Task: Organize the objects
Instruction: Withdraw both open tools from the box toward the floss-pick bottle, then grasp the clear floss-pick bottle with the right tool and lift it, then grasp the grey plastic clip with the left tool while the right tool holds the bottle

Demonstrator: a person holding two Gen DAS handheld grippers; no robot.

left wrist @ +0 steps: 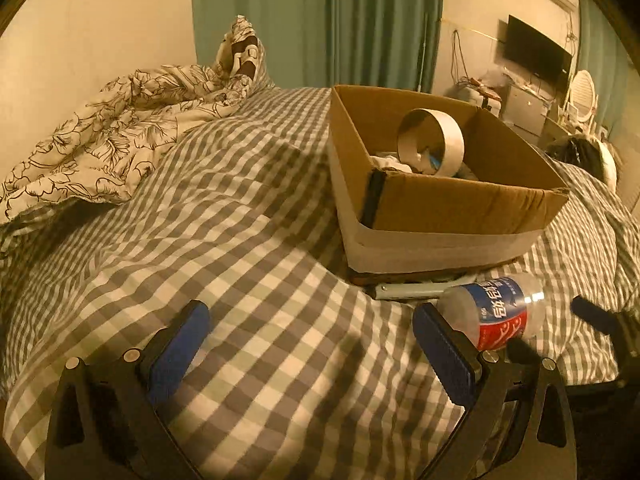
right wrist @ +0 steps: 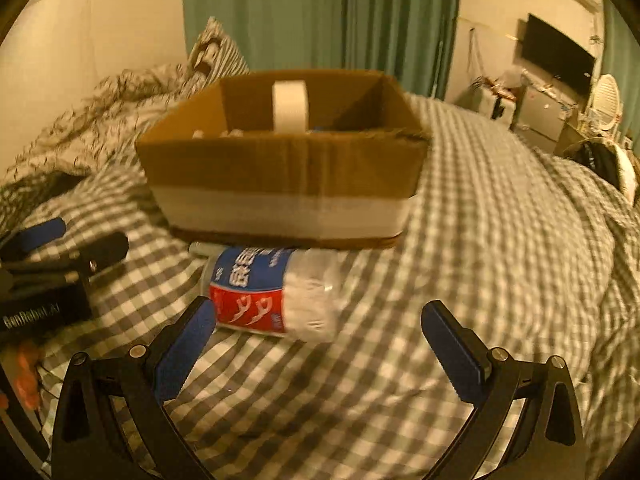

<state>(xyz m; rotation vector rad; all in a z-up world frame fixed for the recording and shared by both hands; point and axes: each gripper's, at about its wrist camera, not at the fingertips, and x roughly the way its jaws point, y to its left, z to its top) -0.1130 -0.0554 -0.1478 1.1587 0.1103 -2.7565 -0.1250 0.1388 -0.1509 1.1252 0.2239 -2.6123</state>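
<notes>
Lying on its side on grey-checked bed cover (right wrist: 460,240), clear plastic water bottle with red-blue label (right wrist: 272,292) sat just before open brown cardboard box (right wrist: 280,168), likely next for boxing. Right gripper (right wrist: 318,320) fingers spread, bottle beside left finger (right wrist: 192,336). Left gripper (left wrist: 310,320) fingers spread, empty.

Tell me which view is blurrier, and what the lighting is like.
Right wrist view: motion blur smears the cardboard box and plastic bottle. Left wrist view: sharper, with the box's edges crisp. Both: dim yellow-orange cast and fisheye bending at the edges.
</notes>
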